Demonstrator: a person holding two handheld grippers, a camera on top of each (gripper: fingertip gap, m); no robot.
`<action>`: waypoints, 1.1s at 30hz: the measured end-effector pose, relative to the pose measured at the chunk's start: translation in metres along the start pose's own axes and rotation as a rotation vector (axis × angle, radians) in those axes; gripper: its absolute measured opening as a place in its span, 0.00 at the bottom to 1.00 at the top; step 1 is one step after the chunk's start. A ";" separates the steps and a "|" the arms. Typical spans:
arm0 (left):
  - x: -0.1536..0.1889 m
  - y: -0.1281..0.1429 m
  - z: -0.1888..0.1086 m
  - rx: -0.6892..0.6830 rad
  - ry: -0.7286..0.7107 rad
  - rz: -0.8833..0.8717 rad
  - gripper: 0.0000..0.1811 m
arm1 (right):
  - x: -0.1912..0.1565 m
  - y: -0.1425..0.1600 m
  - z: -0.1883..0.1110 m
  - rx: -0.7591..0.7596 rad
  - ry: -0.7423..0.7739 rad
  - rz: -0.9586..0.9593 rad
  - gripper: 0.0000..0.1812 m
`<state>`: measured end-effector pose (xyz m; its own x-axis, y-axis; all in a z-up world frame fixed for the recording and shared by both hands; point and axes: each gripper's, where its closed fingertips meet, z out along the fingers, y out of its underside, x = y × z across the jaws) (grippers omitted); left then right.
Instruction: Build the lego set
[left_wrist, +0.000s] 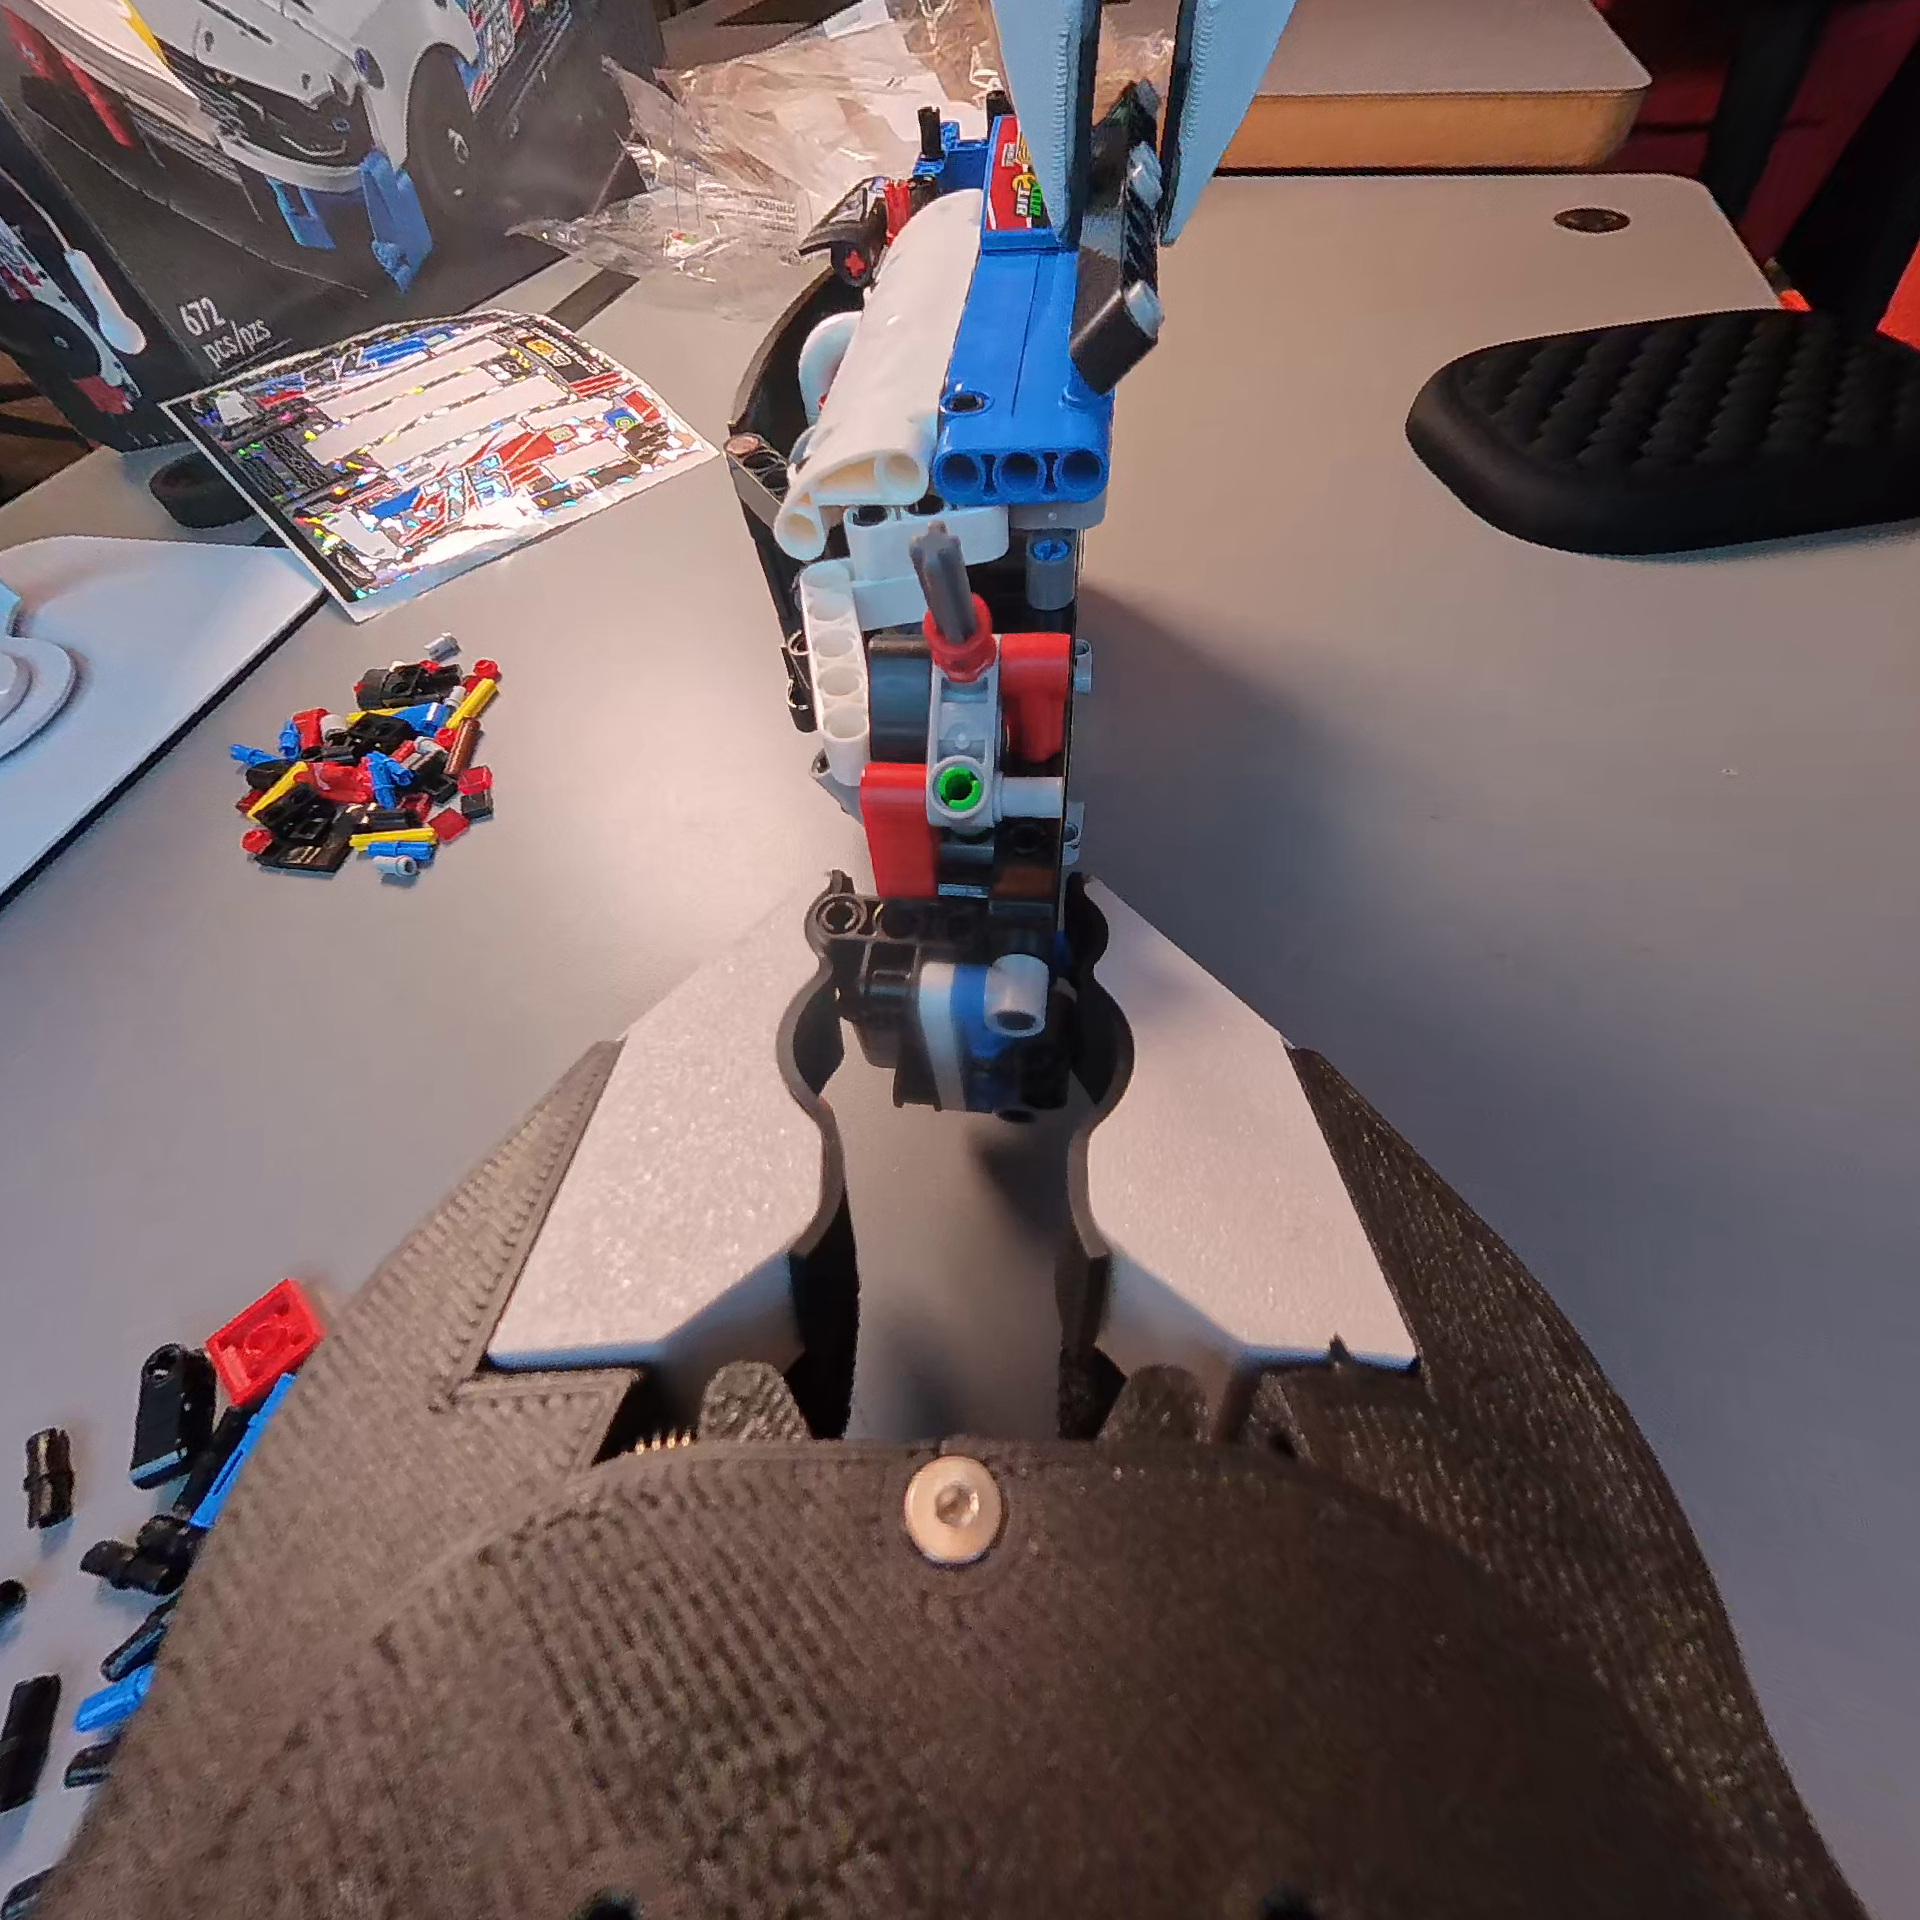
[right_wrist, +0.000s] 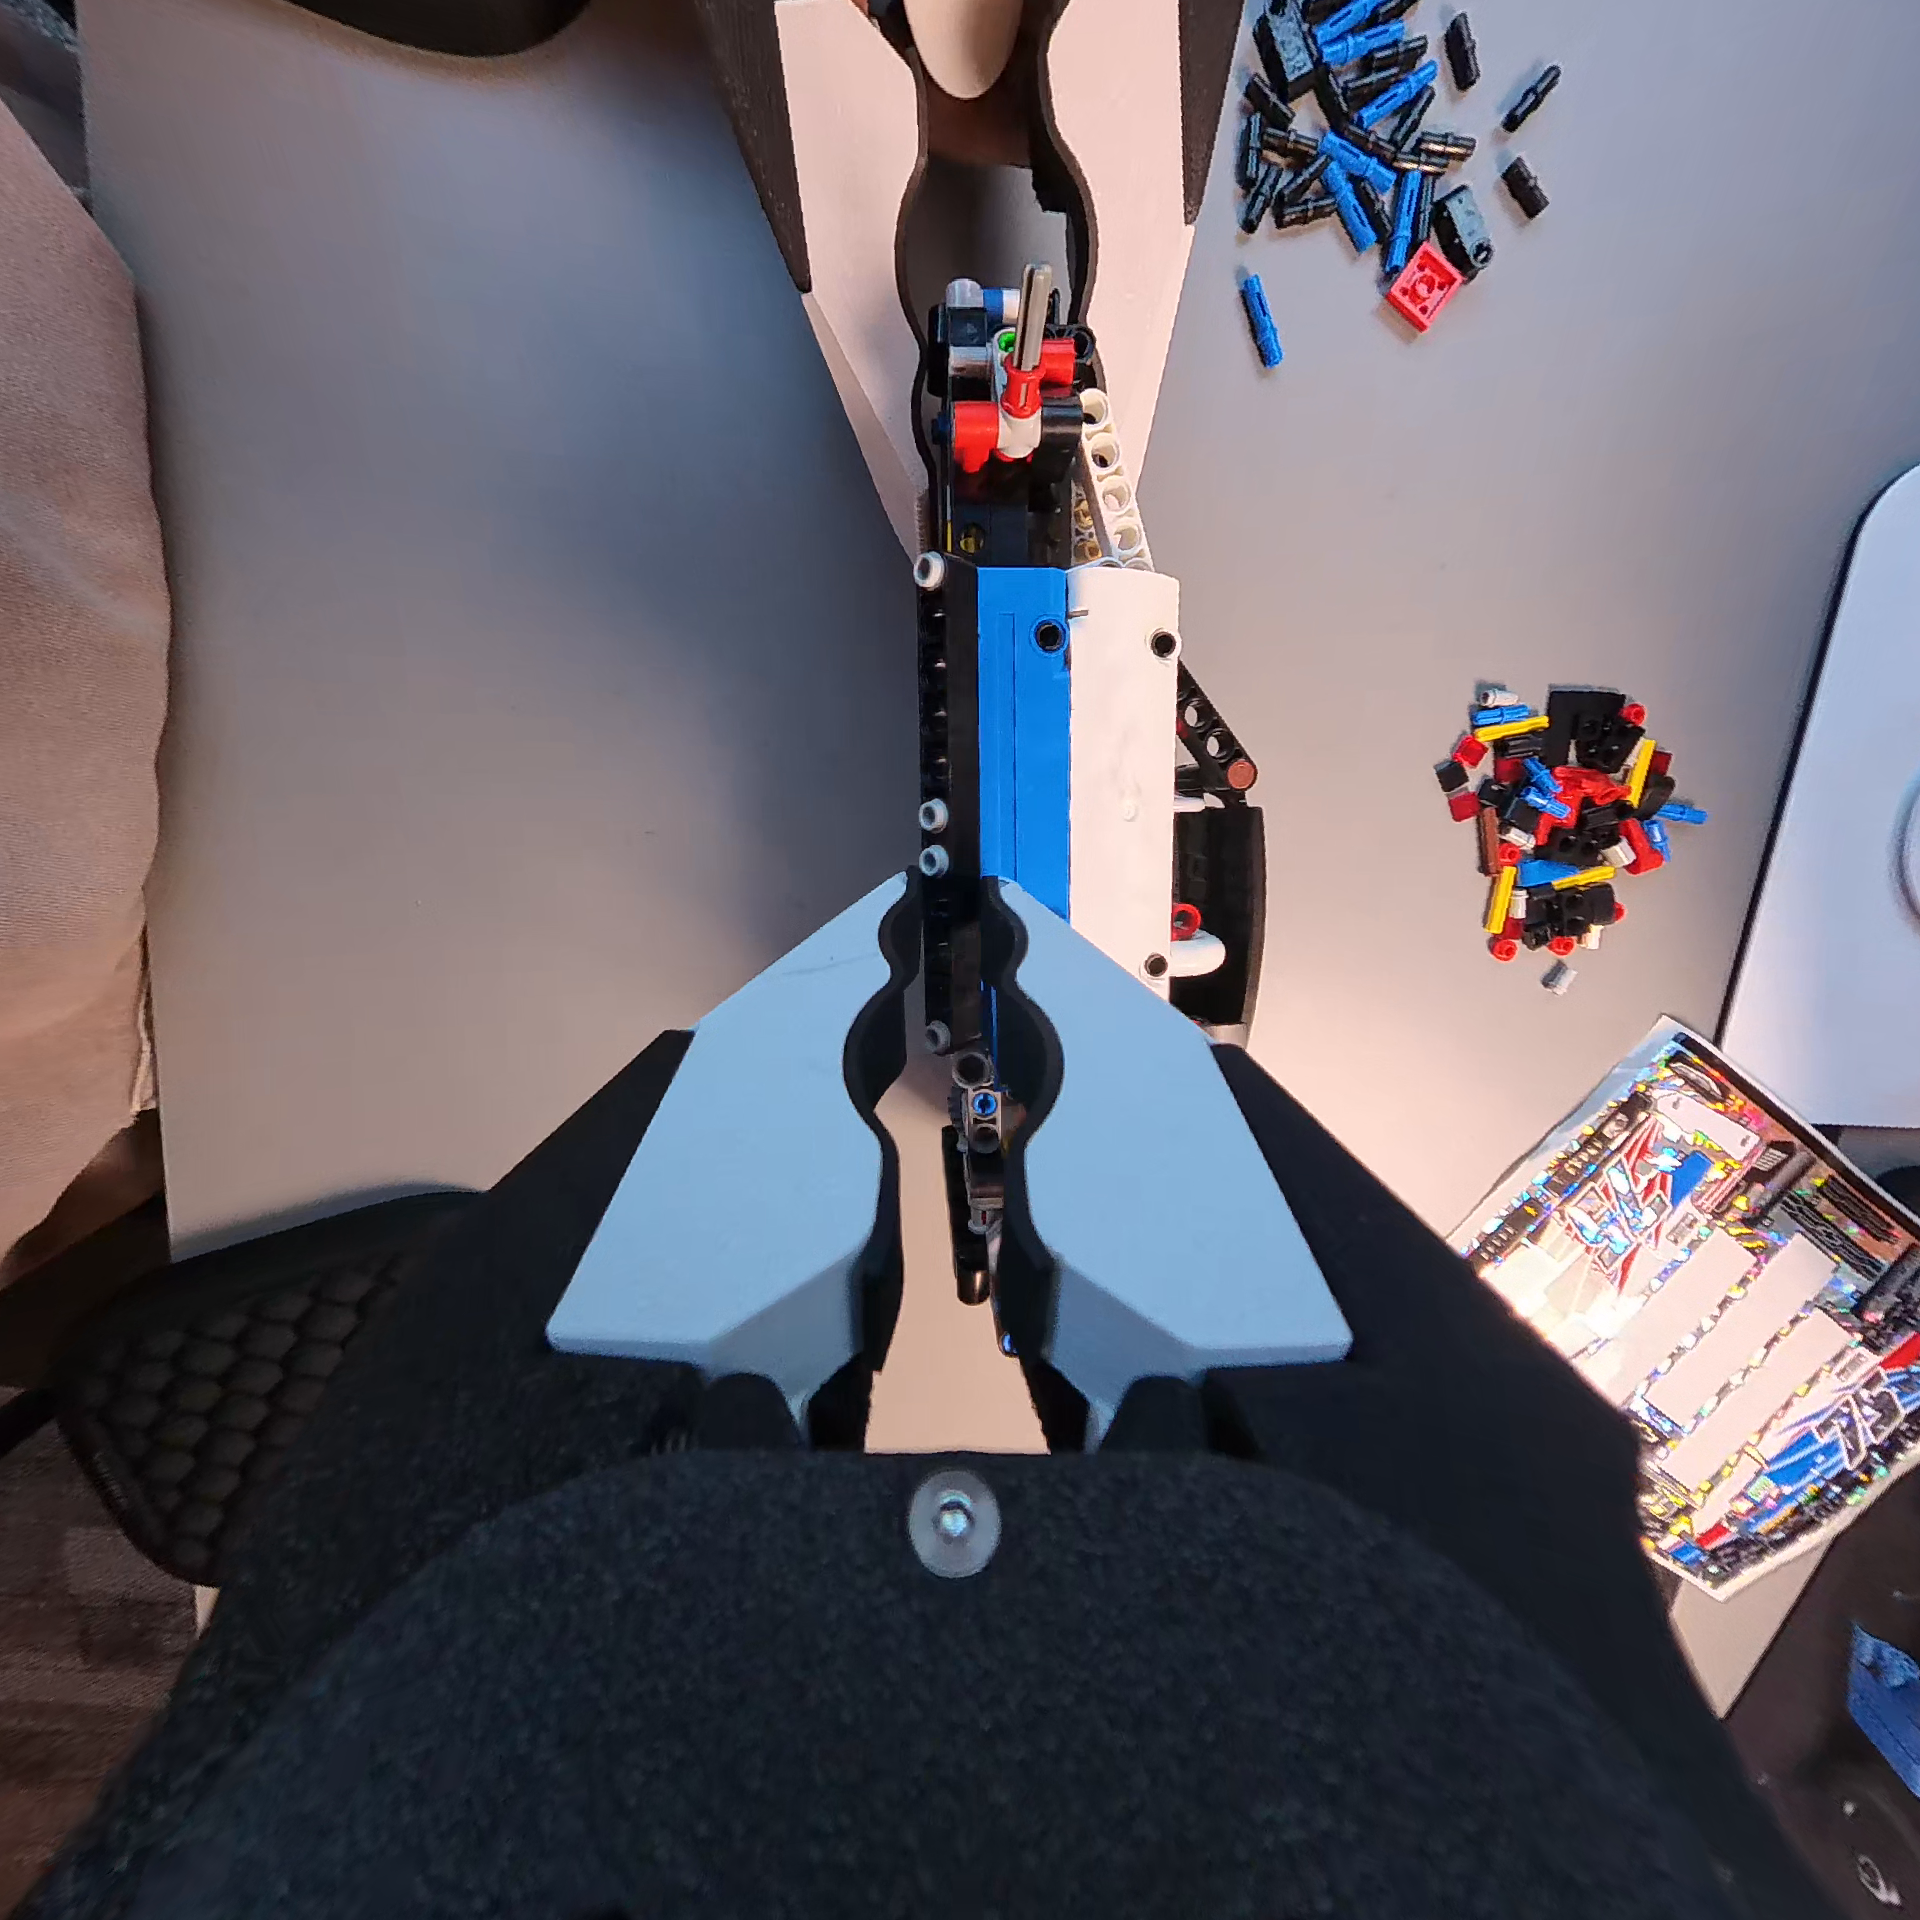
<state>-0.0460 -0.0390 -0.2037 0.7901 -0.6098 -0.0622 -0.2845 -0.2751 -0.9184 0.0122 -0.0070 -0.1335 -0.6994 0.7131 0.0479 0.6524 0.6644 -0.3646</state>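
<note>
A partly built lego model with blue and white panels, black beams and red and grey parts lies on its side on the grey table. My left gripper is shut on its near end with the black beam. My right gripper shows at the top, clamped on the far end. In the right wrist view the model runs away from me. My right gripper is shut on its black beam and blue panel edge. The left gripper holds the far end.
A pile of small mixed pieces lies by a shiny sticker sheet. Black and blue pins with a red plate lie nearby. The set's box, clear bags and a black wrist rest ring the table. About 11 centimeters separates my left fingertips from my right.
</note>
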 end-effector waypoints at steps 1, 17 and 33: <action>0.000 0.000 0.000 0.000 0.000 -0.001 0.22 | 0.001 0.000 0.000 0.001 0.003 0.000 0.04; 0.001 0.000 -0.001 0.001 0.000 0.006 0.22 | 0.003 -0.004 -0.005 -0.008 -0.004 -0.027 0.03; 0.002 -0.019 0.003 0.069 -0.006 -0.028 0.21 | 0.002 -0.002 -0.005 0.004 -0.015 -0.034 0.02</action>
<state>-0.0369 -0.0324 -0.1875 0.8004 -0.5982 -0.0380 -0.2244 -0.2402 -0.9444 0.0107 -0.0056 -0.1283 -0.7257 0.6864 0.0466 0.6267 0.6875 -0.3670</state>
